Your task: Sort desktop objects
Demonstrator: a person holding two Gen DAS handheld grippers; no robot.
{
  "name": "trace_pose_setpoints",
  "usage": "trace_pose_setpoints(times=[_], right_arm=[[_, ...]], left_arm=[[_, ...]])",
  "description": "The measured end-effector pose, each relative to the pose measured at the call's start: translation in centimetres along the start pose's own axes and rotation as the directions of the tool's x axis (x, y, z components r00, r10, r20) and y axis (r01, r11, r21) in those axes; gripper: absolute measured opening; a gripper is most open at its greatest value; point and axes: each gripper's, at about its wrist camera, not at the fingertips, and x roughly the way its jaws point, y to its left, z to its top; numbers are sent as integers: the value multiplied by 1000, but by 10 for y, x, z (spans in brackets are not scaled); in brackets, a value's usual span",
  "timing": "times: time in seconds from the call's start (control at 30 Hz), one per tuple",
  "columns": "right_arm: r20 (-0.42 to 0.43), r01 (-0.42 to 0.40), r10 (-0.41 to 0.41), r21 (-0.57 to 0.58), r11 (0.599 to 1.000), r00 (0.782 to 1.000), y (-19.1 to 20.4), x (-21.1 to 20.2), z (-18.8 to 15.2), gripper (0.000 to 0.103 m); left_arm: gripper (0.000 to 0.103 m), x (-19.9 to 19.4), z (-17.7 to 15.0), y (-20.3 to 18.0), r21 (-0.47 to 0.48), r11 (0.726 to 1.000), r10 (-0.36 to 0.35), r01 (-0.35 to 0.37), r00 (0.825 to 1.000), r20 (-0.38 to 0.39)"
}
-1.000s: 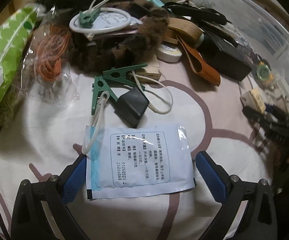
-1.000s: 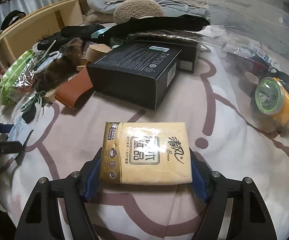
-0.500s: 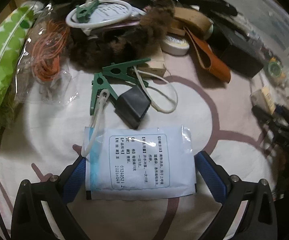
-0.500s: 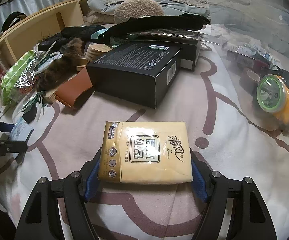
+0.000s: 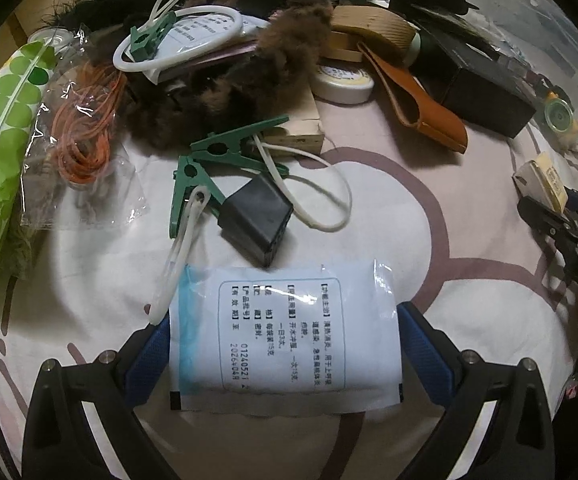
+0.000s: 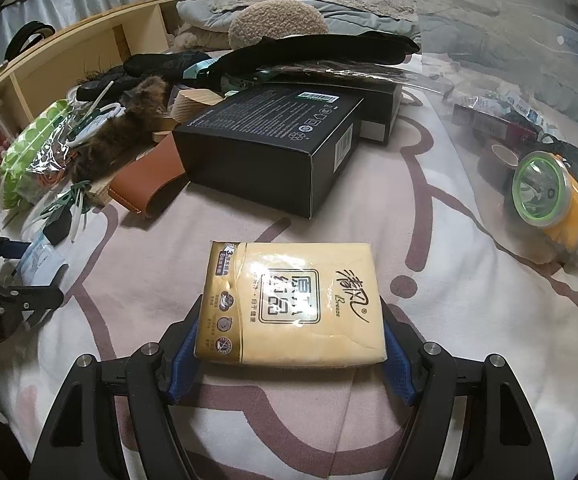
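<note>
We hold a thin, floppy sachet (image 5: 285,334) in the left gripper (image 5: 285,350) by its side edges; light and slippery, it may buckle. The right gripper (image 6: 291,346) clasps a soft tissue pack (image 6: 292,300). Both sit low over the bed (image 6: 429,280); contact underneath is hidden.

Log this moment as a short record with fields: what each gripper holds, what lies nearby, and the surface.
left gripper: shut on white sachet, printed label facing up
right gripper: shut on yellow tissue pack, flat between the jaws
near left: small black box, green clips with white loops, orange rubber bands in a clear bag
near right: black carton, yellow headlamp
surface: patterned bedsheet
</note>
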Motion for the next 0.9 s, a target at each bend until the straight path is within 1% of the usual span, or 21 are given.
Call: trace_pose_setpoints(times=[0.23, 0.63, 0.9], right_arm=[[1, -1, 1, 0, 1000, 1000, 0, 0, 0, 76], [6, 1, -1, -3, 1000, 1000, 0, -1, 1, 76], [3, -8, 8, -2, 1000, 1000, -1, -2, 1, 76]], left_arm=[[103, -4, -9, -2, 36, 999, 4, -4, 1000, 14], [103, -6, -12, -4, 41, 999, 10, -11, 1000, 27], [87, -15, -19, 1, 55, 998, -14, 11, 998, 65]])
